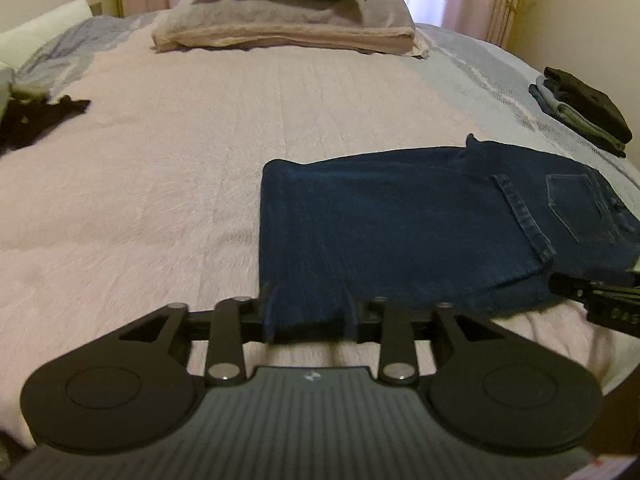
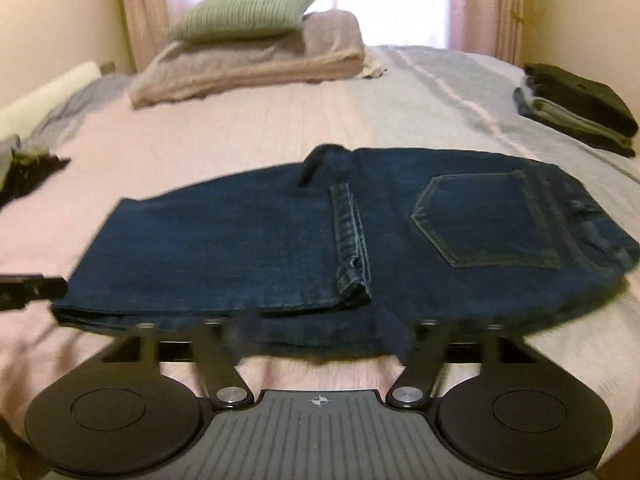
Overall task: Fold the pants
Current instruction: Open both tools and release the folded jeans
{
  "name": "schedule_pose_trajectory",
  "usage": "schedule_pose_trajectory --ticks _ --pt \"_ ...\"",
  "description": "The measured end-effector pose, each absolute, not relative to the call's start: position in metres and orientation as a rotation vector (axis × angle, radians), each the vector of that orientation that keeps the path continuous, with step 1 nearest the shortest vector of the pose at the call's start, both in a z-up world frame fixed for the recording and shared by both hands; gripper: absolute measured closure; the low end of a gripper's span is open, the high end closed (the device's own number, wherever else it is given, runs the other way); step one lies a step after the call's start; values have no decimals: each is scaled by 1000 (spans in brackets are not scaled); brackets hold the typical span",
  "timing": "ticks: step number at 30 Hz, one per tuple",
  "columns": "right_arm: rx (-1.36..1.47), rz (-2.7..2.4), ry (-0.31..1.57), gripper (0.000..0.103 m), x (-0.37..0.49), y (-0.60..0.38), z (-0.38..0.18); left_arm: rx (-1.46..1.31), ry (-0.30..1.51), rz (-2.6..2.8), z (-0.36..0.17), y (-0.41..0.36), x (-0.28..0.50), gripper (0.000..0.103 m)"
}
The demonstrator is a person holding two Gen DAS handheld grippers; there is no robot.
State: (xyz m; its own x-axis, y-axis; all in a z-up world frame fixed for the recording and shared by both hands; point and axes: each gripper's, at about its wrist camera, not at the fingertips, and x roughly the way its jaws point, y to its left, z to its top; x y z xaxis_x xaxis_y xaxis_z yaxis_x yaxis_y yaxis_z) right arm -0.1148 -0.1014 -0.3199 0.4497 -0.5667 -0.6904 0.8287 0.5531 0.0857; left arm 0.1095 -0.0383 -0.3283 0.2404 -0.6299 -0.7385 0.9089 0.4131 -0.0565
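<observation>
Lying flat on the fuzzy pink bed cover (image 1: pixel 160 168), dark denim pants (image 1: pixel 400 232) are folded into a thick rectangle w/ stitched hem on top. Left wrist view: left gripper (image 1: pixel 310 320) jaws part-open around the near edge, fabric between fingers. Right wrist view: right gripper (image 2: pixel 320 336) wide open at the pants' (image 2: pixel 248 248) near edge; grip unclear, blurred. Folded dark clothes stack (image 2: pixel 580 104) far right.
</observation>
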Motion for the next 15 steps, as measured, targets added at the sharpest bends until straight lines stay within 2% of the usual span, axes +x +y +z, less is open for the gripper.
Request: schedule_pose_trajectory --ticks 7,15 --pt "462 -895 616 36 -151 -44 -286 453 717 -1075 -300 15 68 59" --pt "445 -898 513 36 -192 13 -257 451 639 -1108 -274 74 24 52"
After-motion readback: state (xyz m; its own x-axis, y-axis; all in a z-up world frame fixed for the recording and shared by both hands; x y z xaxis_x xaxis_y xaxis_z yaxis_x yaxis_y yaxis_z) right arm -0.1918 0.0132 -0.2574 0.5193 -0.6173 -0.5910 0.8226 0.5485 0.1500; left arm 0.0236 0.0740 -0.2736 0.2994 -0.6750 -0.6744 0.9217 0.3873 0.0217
